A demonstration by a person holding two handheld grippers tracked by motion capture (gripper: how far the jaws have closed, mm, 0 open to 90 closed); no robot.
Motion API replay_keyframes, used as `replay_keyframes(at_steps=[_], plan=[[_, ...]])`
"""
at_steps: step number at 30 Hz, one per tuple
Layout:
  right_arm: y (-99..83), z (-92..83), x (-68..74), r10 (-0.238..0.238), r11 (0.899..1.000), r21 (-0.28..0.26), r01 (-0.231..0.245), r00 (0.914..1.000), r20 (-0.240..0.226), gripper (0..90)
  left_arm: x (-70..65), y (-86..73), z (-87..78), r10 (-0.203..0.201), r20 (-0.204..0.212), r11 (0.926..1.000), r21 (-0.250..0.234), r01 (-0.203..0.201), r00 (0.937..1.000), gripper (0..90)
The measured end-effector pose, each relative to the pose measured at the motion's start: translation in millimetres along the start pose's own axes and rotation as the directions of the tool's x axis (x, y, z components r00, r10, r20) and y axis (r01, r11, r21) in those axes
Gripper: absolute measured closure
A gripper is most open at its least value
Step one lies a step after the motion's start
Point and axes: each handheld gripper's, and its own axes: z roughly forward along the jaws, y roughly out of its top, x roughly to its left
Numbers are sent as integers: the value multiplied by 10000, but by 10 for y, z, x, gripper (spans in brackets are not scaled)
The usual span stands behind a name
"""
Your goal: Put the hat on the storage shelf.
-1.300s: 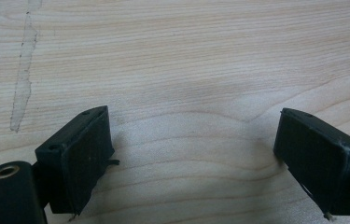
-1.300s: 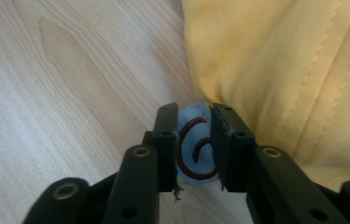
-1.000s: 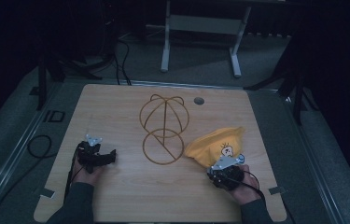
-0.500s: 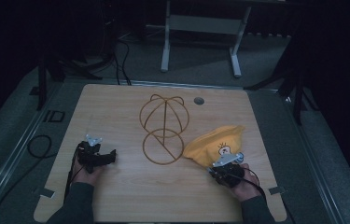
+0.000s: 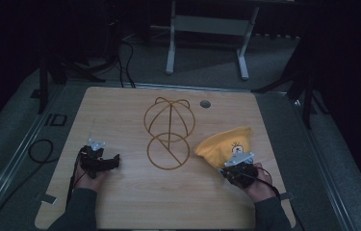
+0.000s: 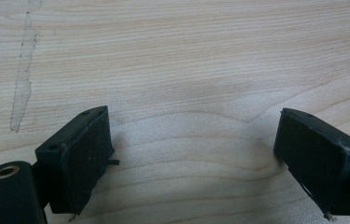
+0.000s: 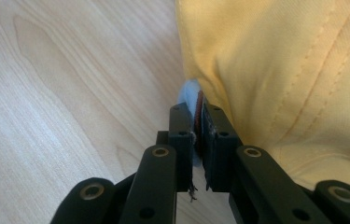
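Observation:
A yellow cap (image 5: 224,146) with a small printed figure lies on the right part of the wooden table (image 5: 120,115). My right gripper (image 5: 229,169) is at the cap's near edge, shut on its rim. In the right gripper view the jaws pinch a thin light-blue and brown edge of the yellow cap (image 7: 275,60), with my right gripper (image 7: 198,121) clamped tight. A gold wire stand (image 5: 168,130), a dome on a round ring, sits at the table's middle. My left gripper (image 5: 113,161) rests on the table's left, and the left gripper (image 6: 191,140) is open over bare wood.
A small dark round disc (image 5: 205,103) sits in the tabletop near the far edge. Beyond the table stands a white metal frame (image 5: 207,29) on a dark floor. A black cable (image 5: 41,151) loops off the table's left side.
The right gripper has shifted slightly on the cap's near edge, and the cap has moved a little with it. The left gripper has stayed still.

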Motion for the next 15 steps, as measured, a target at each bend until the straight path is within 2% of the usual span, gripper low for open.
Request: replay_keyframes(at_steps=[6,15], plan=[[6,-144,-103,224,9993,-307,-223,9997,20,835,0,0,0,-1,0,10000,1,1,10000,115],[38,-300,-208,158,9984,-540,-149,9998,155,835,-1,0,1,-20,-1,10000,-21,20,10000,115]])
